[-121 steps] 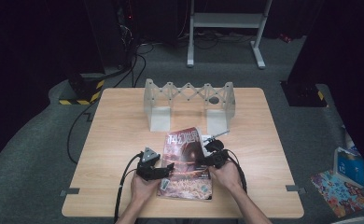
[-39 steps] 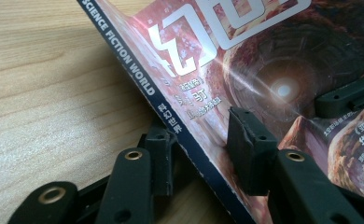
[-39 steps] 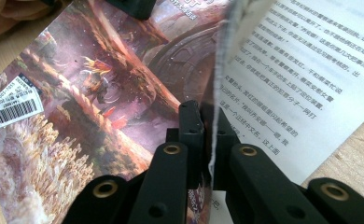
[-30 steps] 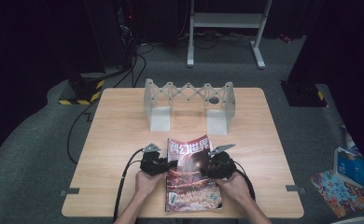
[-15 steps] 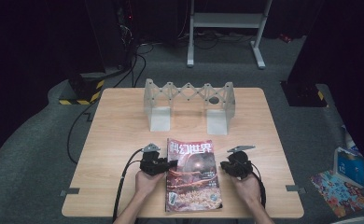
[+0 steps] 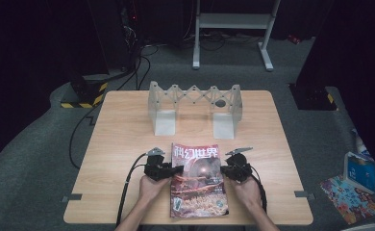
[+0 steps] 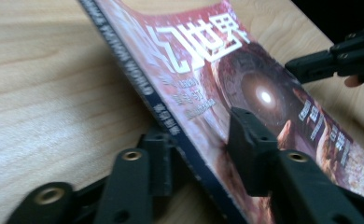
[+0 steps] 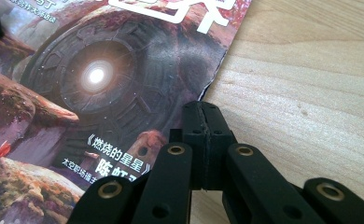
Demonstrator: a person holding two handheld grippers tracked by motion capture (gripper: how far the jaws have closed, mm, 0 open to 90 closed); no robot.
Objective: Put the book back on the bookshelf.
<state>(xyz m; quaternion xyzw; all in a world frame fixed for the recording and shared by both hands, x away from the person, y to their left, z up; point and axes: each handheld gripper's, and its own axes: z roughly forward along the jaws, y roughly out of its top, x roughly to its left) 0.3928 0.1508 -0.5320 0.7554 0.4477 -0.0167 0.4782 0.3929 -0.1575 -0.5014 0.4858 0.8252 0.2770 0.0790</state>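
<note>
Magazine (image 6: 198, 182) lies flat on my near side of the wooden table (image 6: 123, 144) in the high view, cover up, its top edge toward the white folding rack (image 6: 195, 108) that stands well apart at the far side. My left gripper (image 6: 175, 169) sits at the magazine's left edge, my right gripper (image 6: 222, 169) at its right edge, each held in one of my hands with a cable trailing back toward me.

From the left gripper view, the magazine (image 7: 227, 93) runs between my jaws along its spine: one jaw lies on the table side beneath the edge, the other rests over the cover. The jaws have just been opening, and I cannot tell whether the pads still press on the pages. Farther off, my right gripper (image 7: 311, 65) reaches the opposite edge.

In the right gripper view, my right gripper (image 8: 203, 114) has its jaws fully together, pad against pad, holding nothing. Their tips sit at the magazine's (image 8: 101, 79) right edge, where the cover shows a small nick, with bare table (image 8: 311, 93) beside them.
</note>
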